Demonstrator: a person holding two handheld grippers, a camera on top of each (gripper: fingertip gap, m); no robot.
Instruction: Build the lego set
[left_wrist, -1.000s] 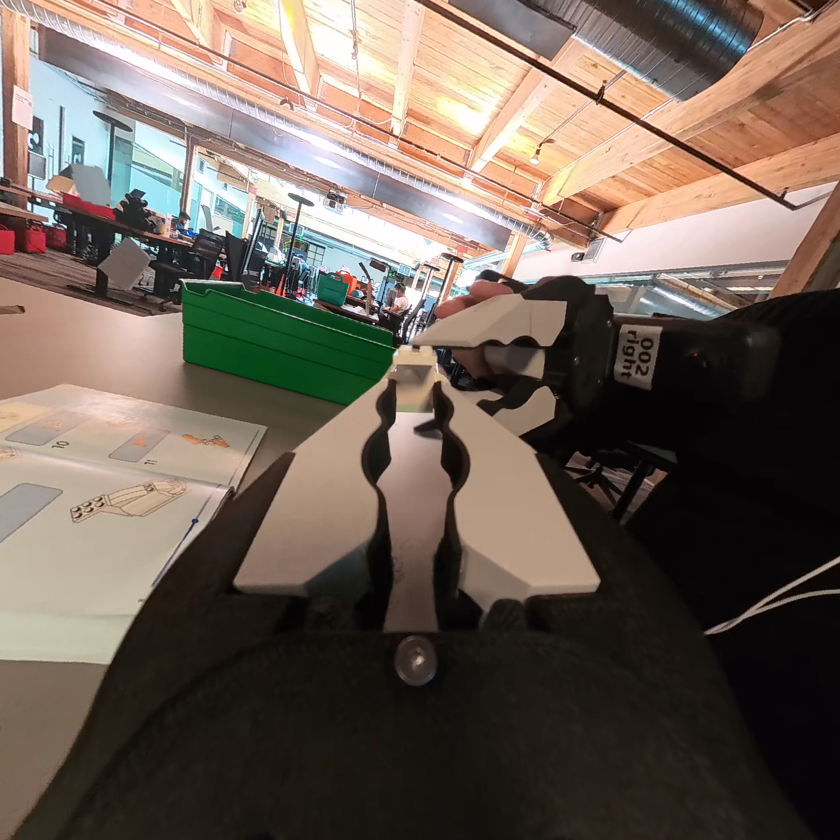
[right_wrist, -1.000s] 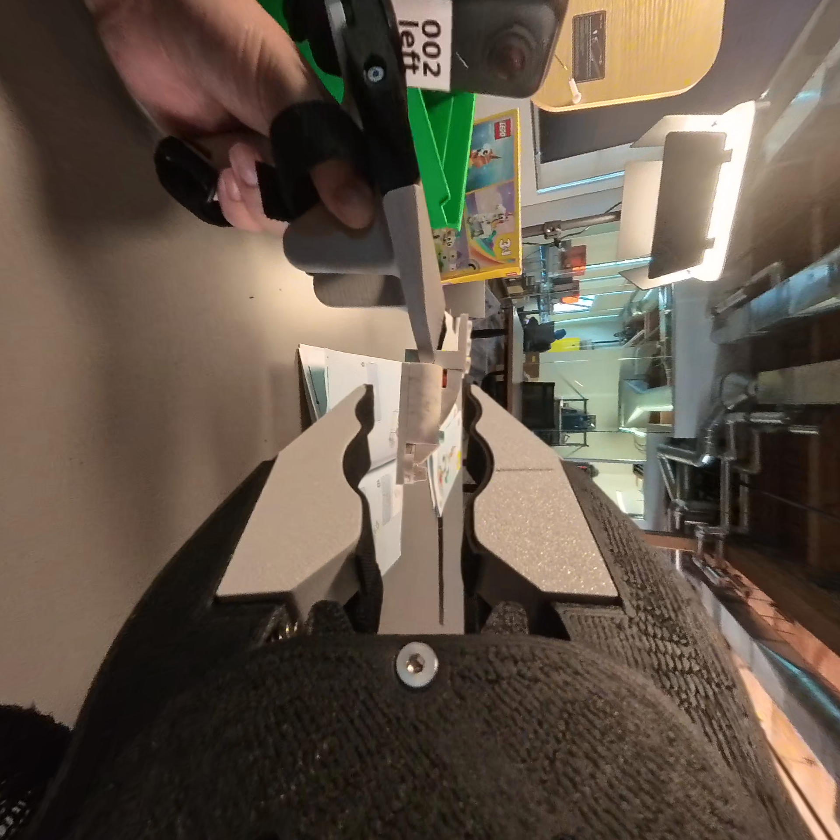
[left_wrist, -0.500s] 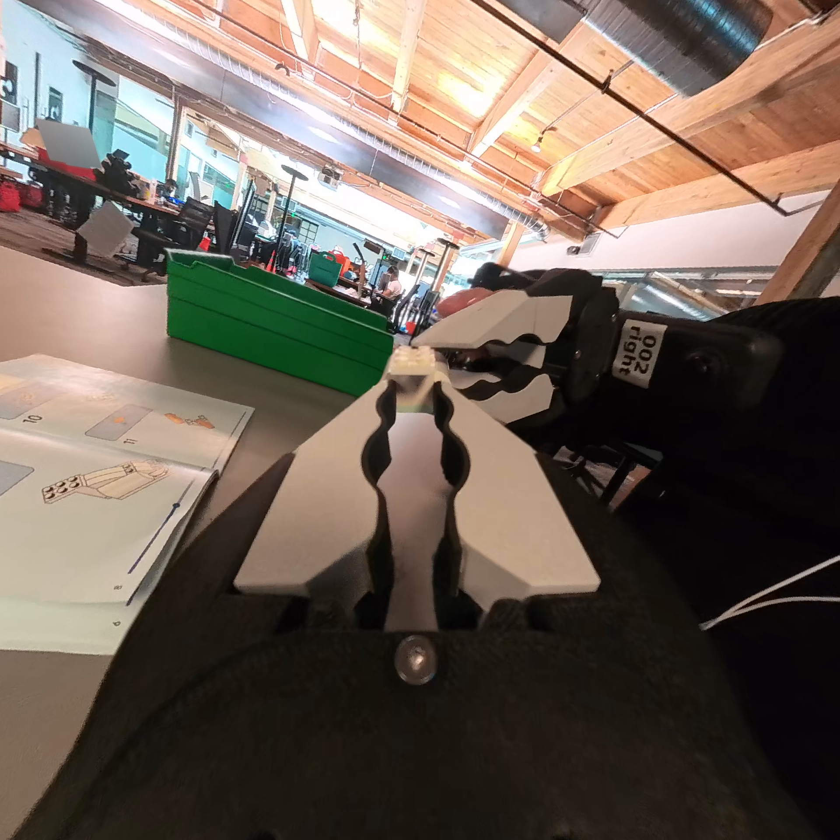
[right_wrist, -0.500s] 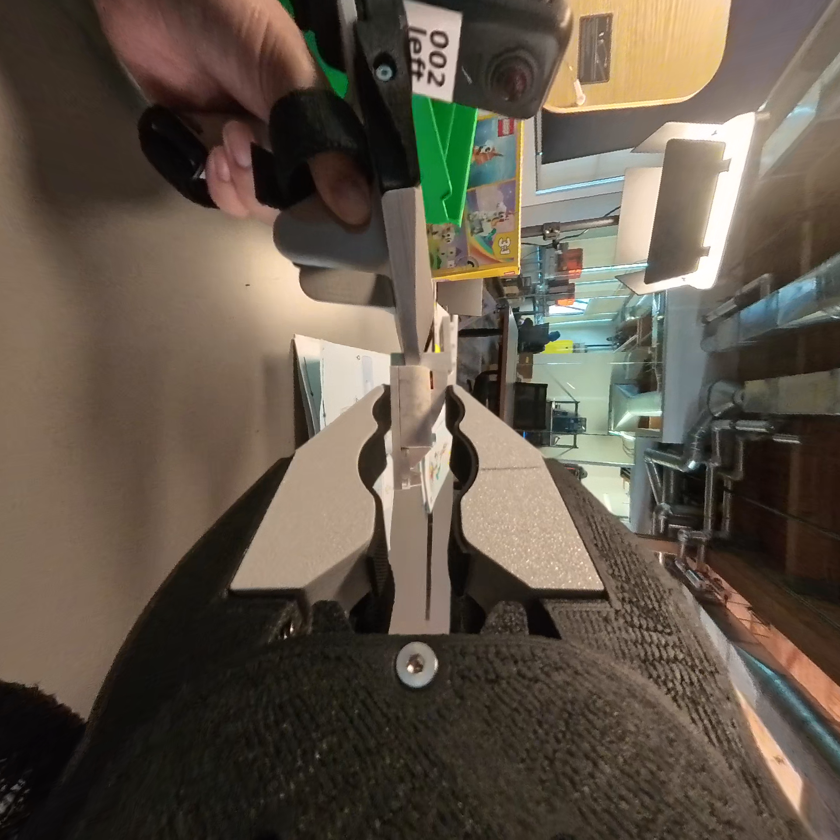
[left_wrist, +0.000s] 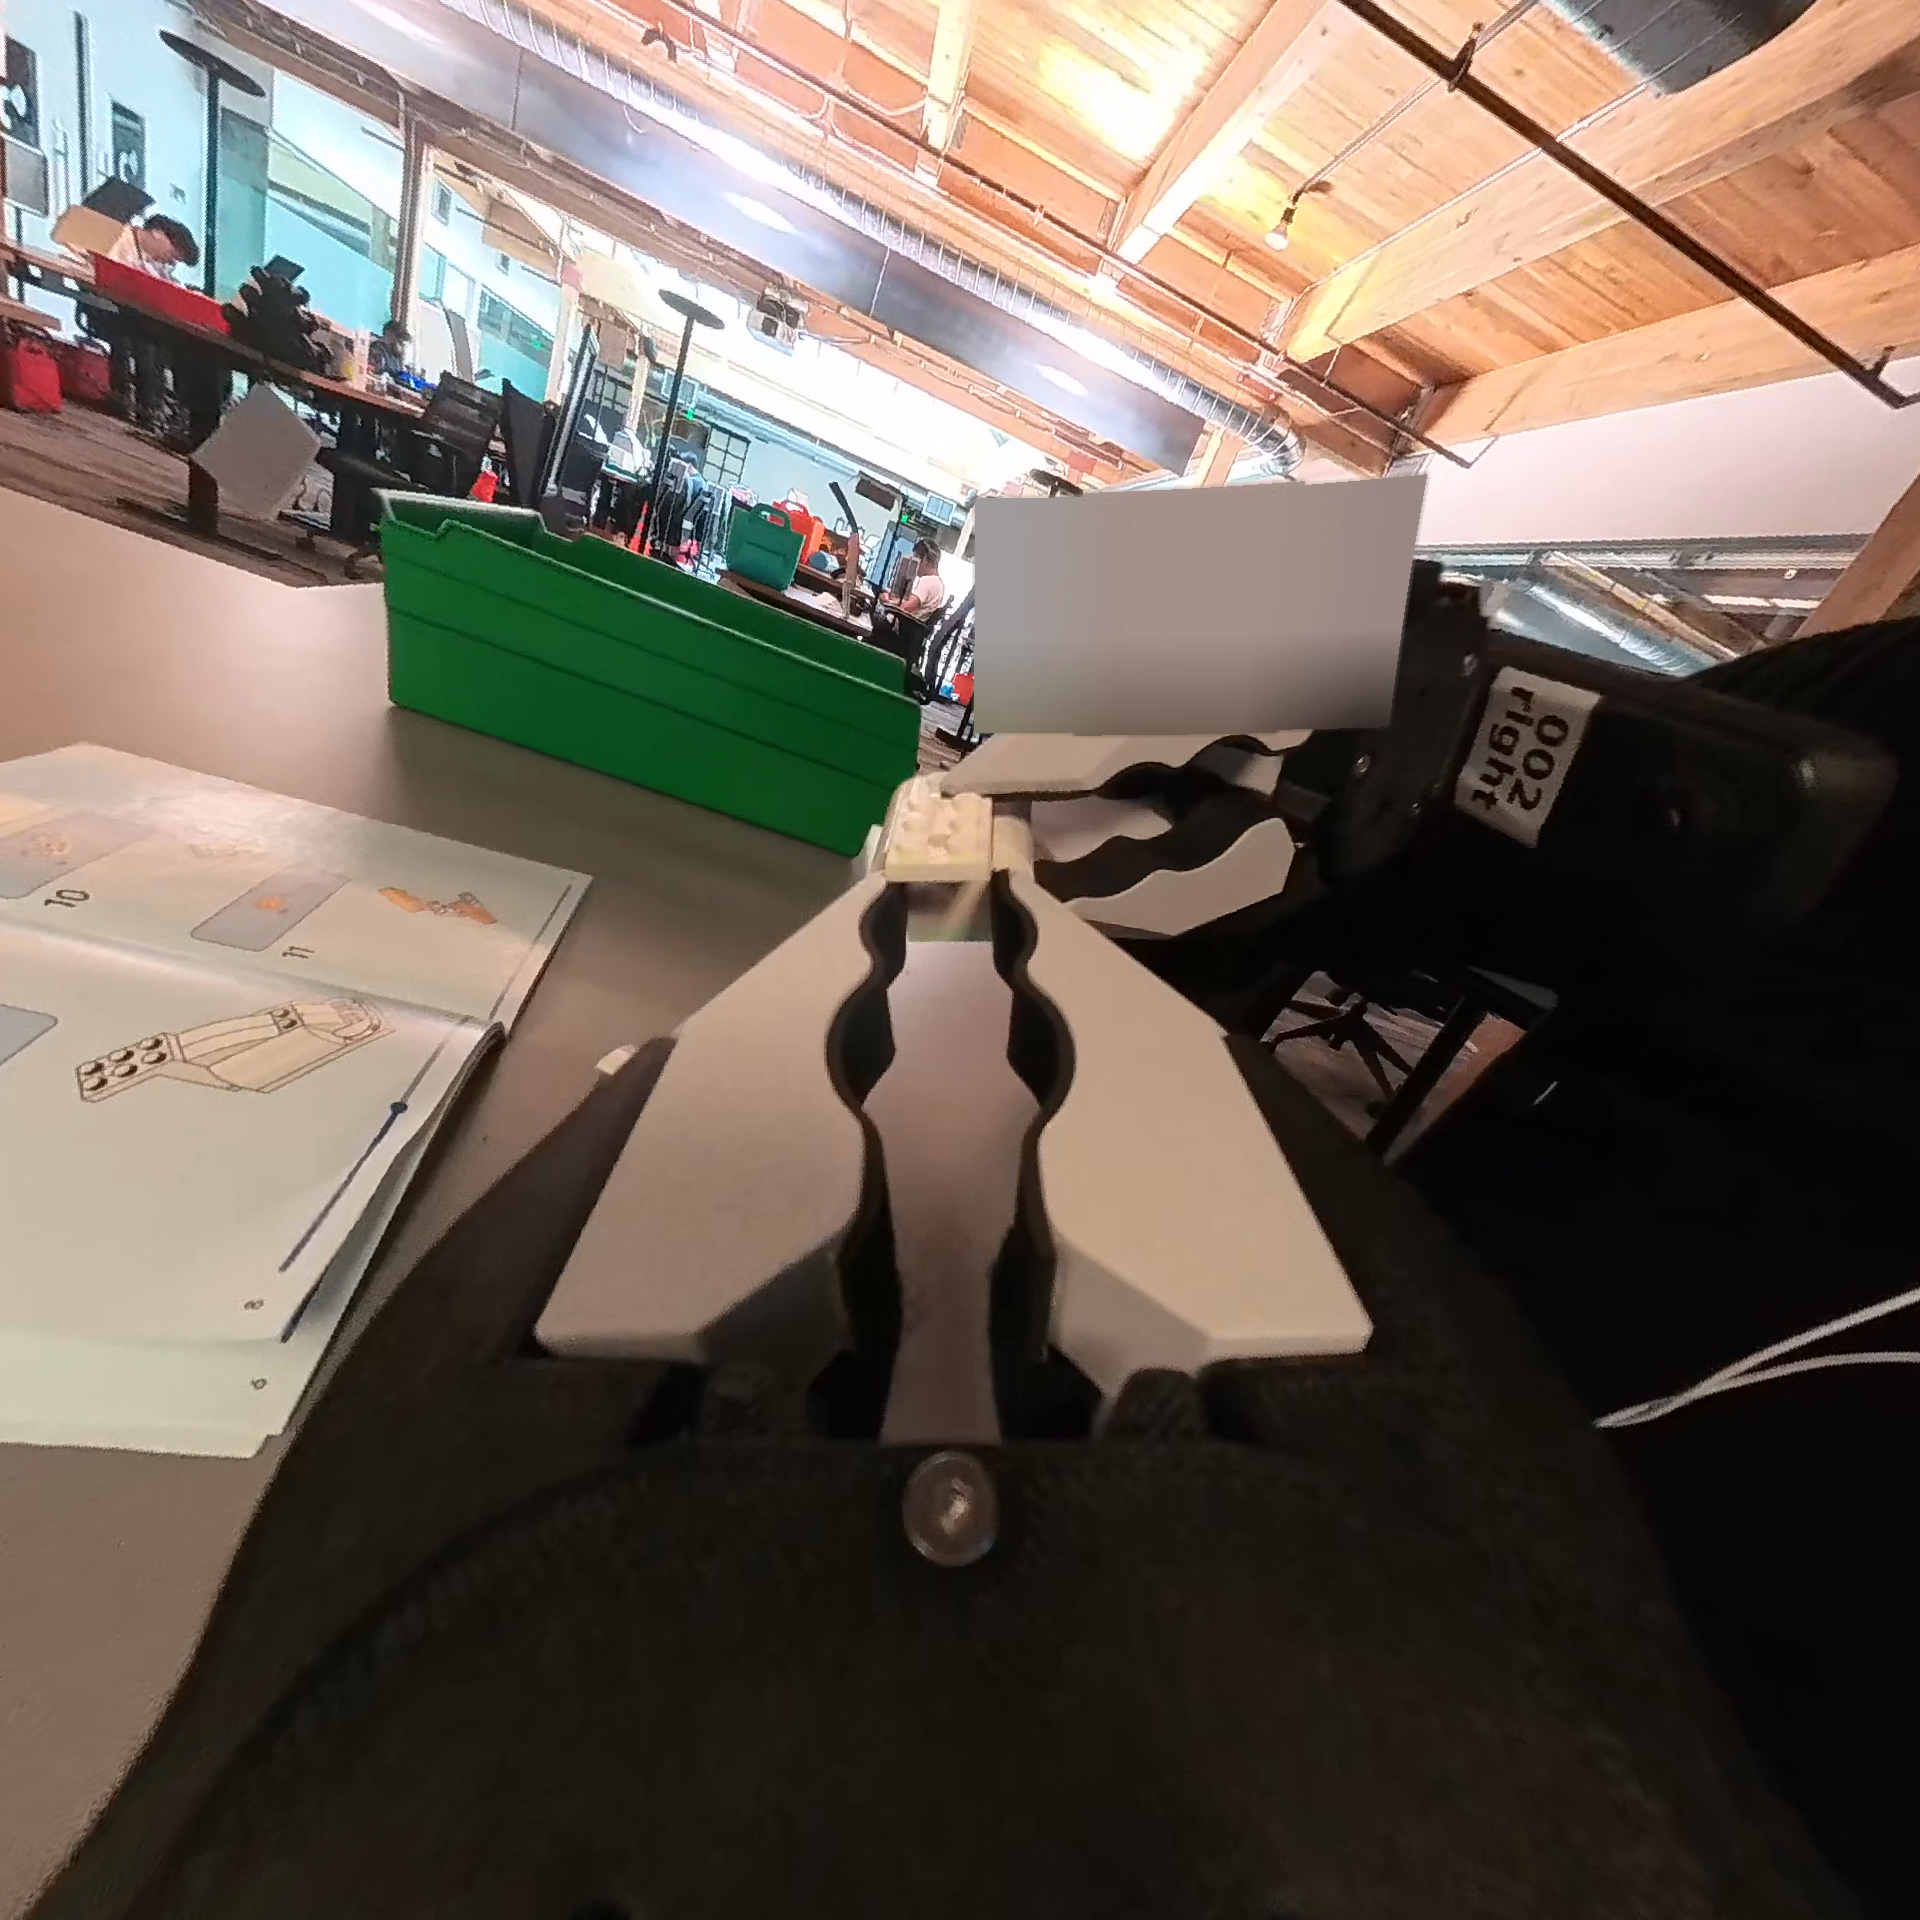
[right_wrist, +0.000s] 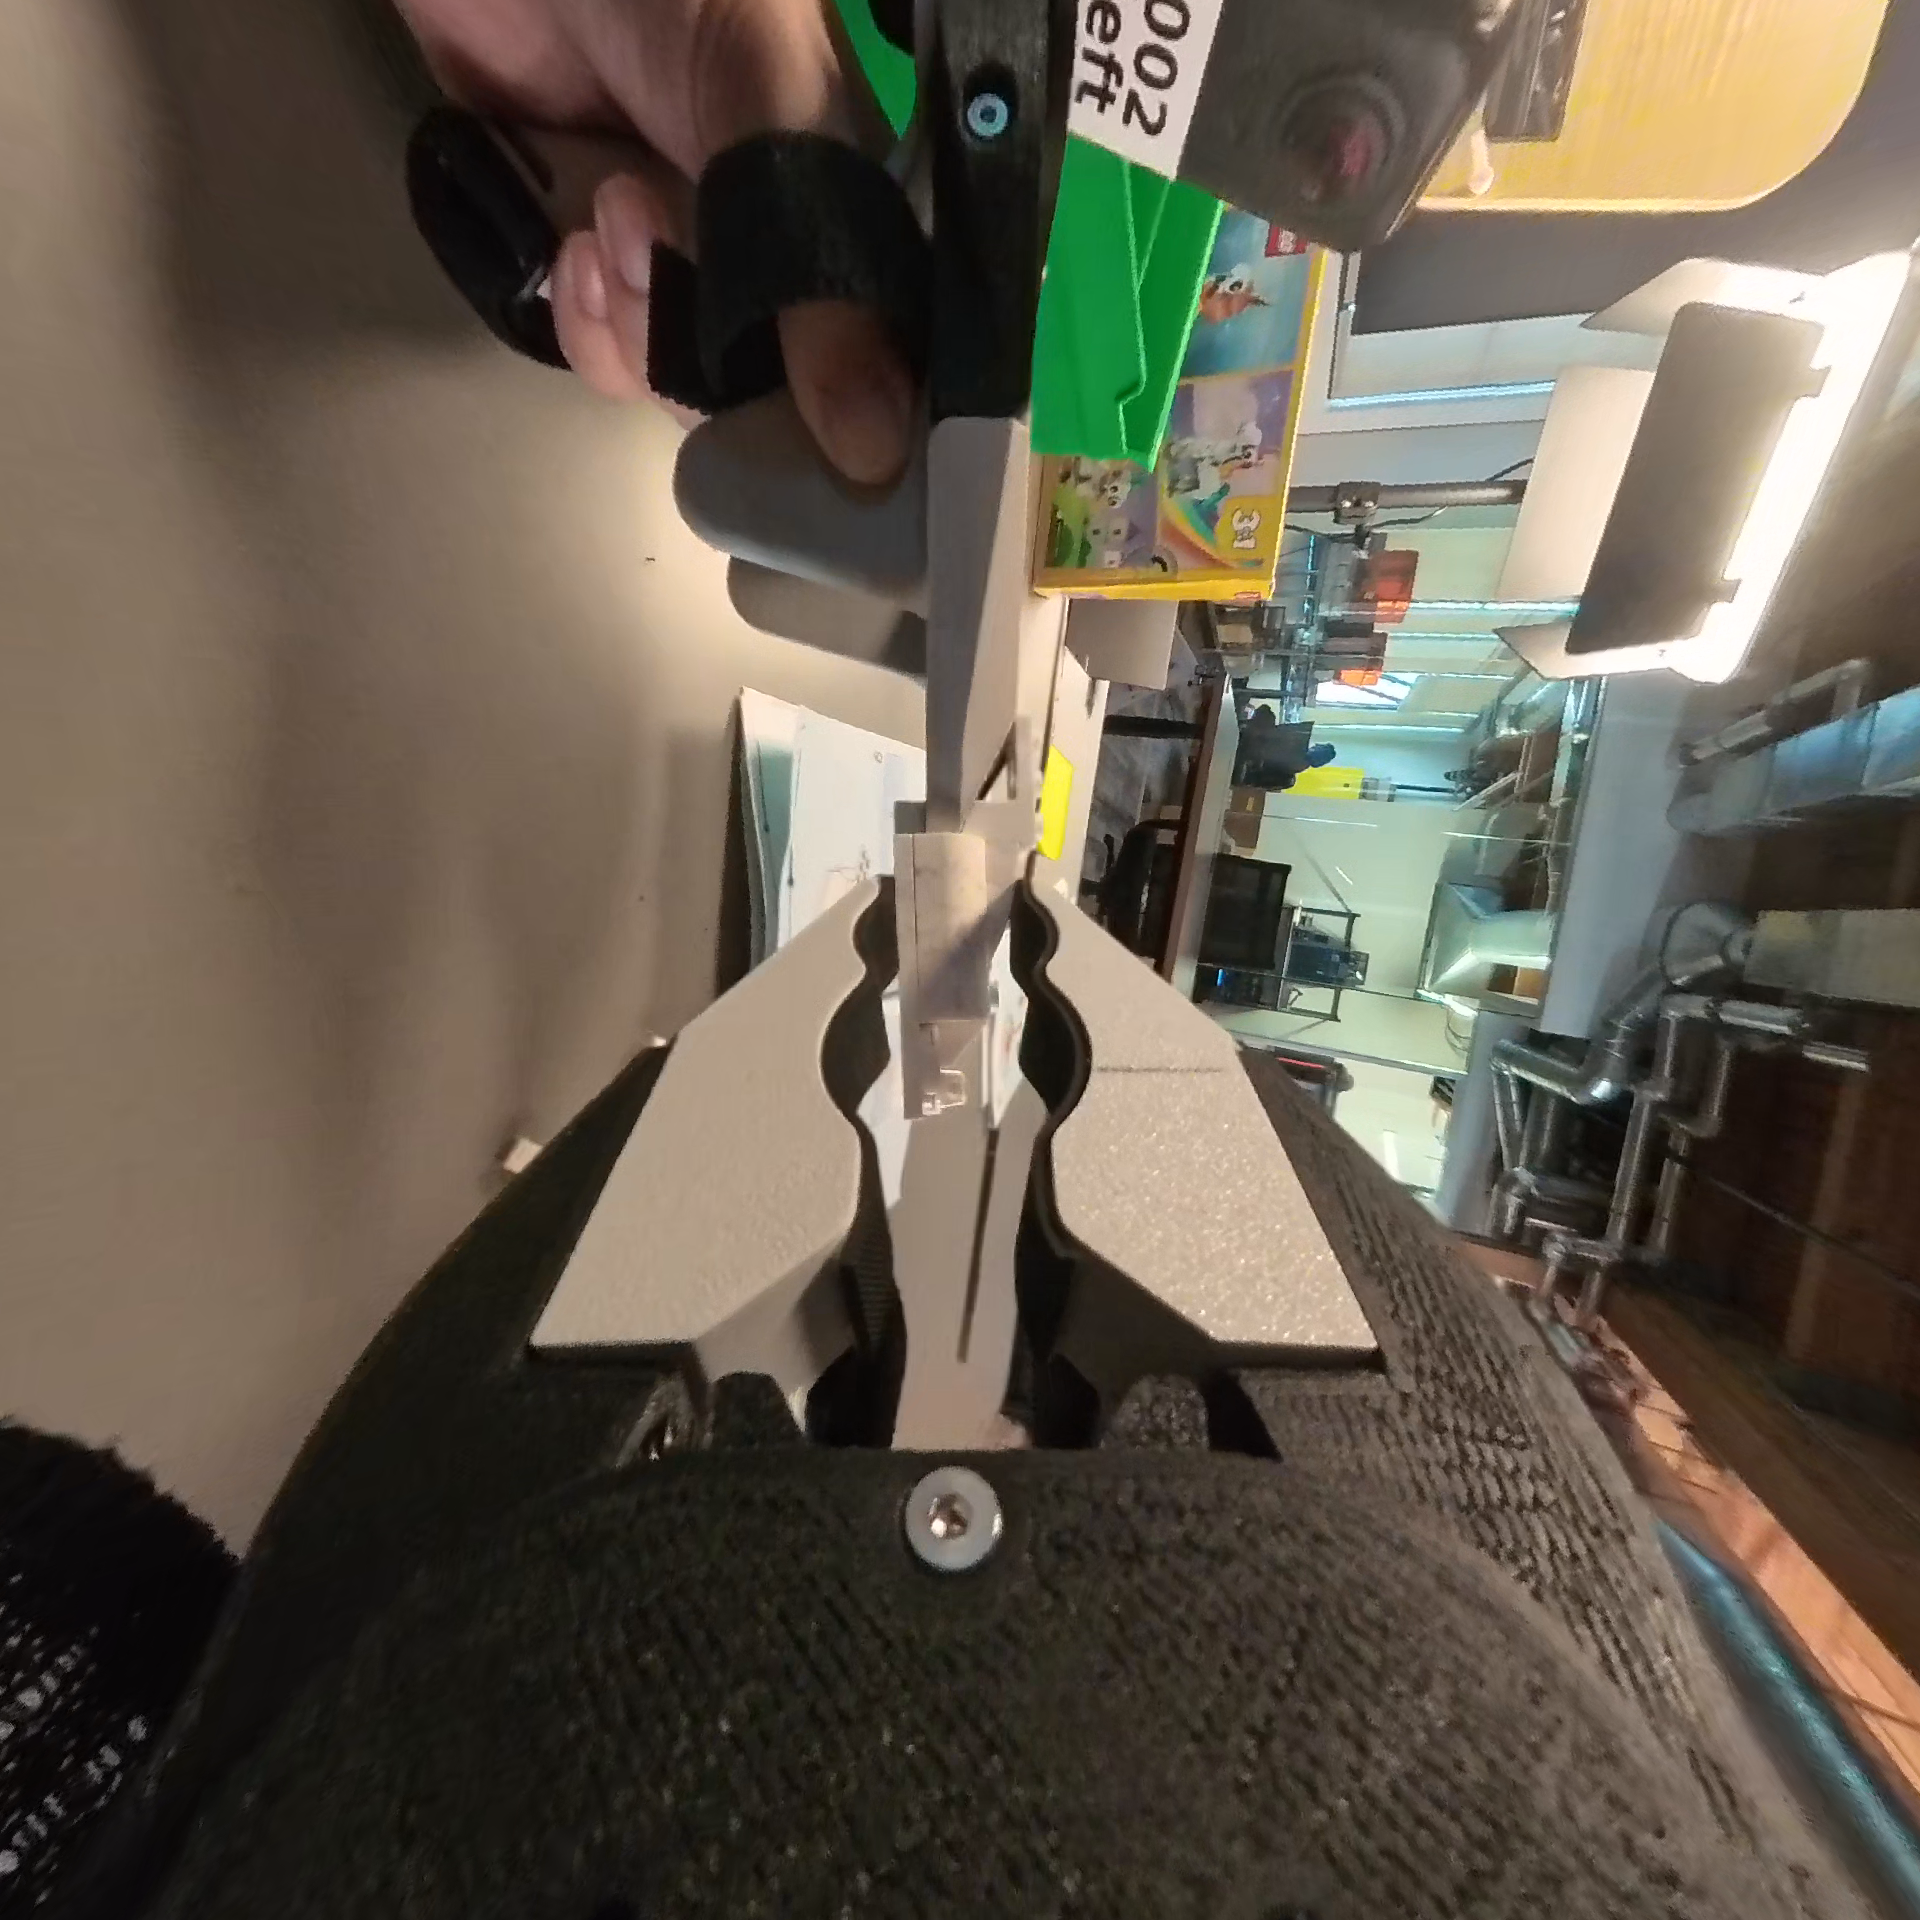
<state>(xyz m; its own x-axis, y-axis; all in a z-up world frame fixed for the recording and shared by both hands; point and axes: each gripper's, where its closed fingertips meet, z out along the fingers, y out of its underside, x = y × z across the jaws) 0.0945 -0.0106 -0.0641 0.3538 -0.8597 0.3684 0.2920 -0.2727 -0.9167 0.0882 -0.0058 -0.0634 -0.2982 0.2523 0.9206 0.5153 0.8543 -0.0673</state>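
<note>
Tilted flatter now, white studded lego piece (left_wrist: 938, 840) sits clenched between both grippers' fingers (left_wrist: 790, 997).

The left wrist camera sat low behind the left tool (left_wrist: 940, 899), close above the tabletop (left_wrist: 208, 665), facing up toward the ceiling beams; the right wrist camera was rolled sideways behind the right tool (right_wrist: 956, 894), the tabletop (right_wrist: 312, 623) filling its left; both shared the white brick assembly (left_wrist: 938, 836) (right_wrist: 951, 935), each showing the opposite tool.

We get bright ceiling lights (left_wrist: 1122, 114) blowing out a bit, fisheye bending at edges, soft blur up close.
</note>
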